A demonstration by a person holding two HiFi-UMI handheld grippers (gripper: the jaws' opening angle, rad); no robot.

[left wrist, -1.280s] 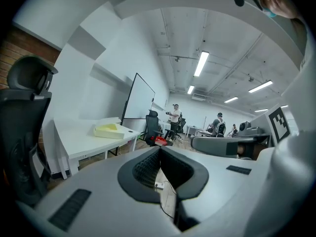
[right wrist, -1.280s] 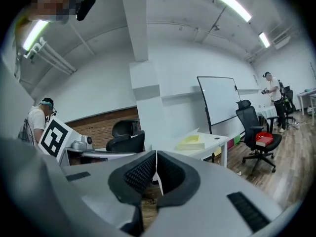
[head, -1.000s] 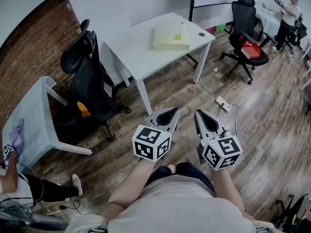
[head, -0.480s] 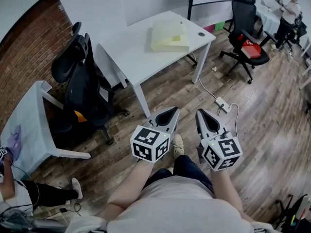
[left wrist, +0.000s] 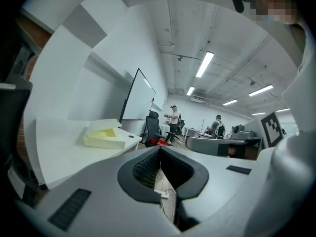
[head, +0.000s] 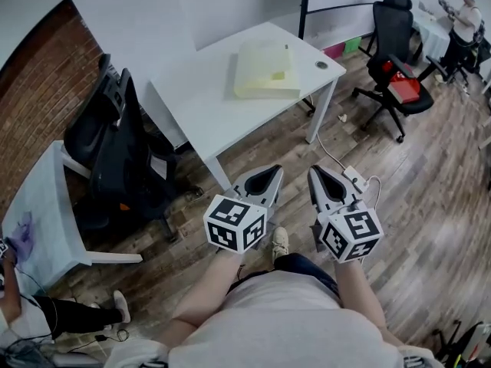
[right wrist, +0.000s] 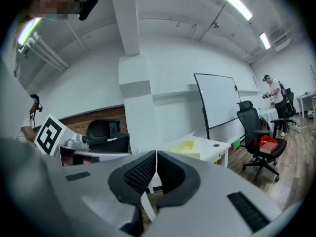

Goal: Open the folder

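Note:
A pale yellow folder (head: 265,69) lies closed on the white table (head: 207,90) ahead of me; it also shows as the yellow folder (left wrist: 104,135) in the left gripper view and the folder (right wrist: 185,147) in the right gripper view. Both grippers are held side by side over the wooden floor, well short of the table. My left gripper (head: 267,176) is shut with nothing in it, its jaws (left wrist: 159,151) meeting edge to edge. The right gripper (head: 318,176) is also shut and empty, its pads closed together (right wrist: 156,154).
Black office chairs (head: 115,152) stand left of the table, beside a second white table (head: 42,205). Another black chair with a red item (head: 399,48) is at the right. A power strip and cable (head: 354,176) lie on the floor. A whiteboard (right wrist: 217,100) stands behind.
The table with the folder has come closer and lower in the head view as I walk toward it. Both grippers stay shut and side by side.

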